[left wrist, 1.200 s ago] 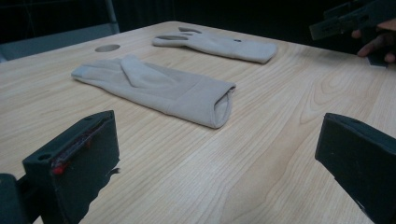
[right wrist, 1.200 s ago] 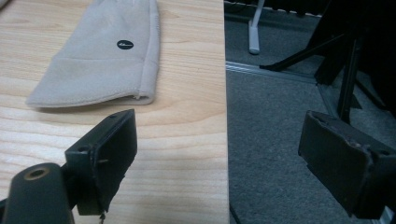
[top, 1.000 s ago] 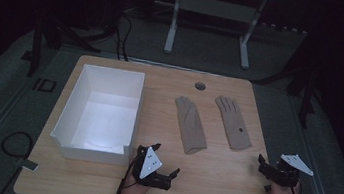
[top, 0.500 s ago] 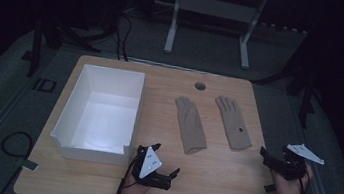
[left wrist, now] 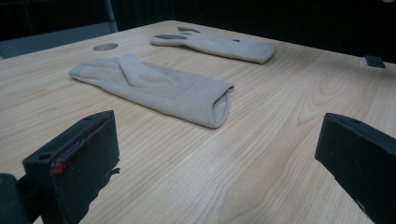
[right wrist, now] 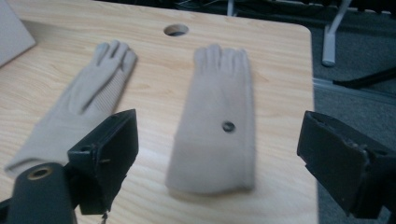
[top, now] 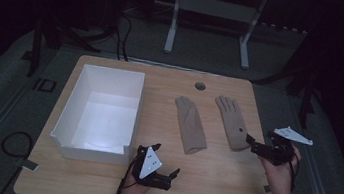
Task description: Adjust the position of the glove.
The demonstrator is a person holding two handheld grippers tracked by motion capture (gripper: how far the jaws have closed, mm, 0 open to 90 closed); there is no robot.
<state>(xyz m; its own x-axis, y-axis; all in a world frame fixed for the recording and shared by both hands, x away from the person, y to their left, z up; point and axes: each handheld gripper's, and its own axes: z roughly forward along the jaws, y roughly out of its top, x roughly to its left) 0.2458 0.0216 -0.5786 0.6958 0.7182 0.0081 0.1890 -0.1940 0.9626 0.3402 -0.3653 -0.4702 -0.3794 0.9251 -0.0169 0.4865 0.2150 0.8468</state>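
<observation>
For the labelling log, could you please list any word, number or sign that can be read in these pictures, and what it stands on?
No readable text anywhere.
White box: plain walls.
Two gloves: right glove bears only a small dark round dot, left glove is unmarked.
Floor by the table: a pale mark, too blurred to read.

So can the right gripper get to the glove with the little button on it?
Probably yes. The right gripper sits just off the cuff of the buttoned glove, its jaws wide open and facing it, with bare table and nothing between them.
</observation>
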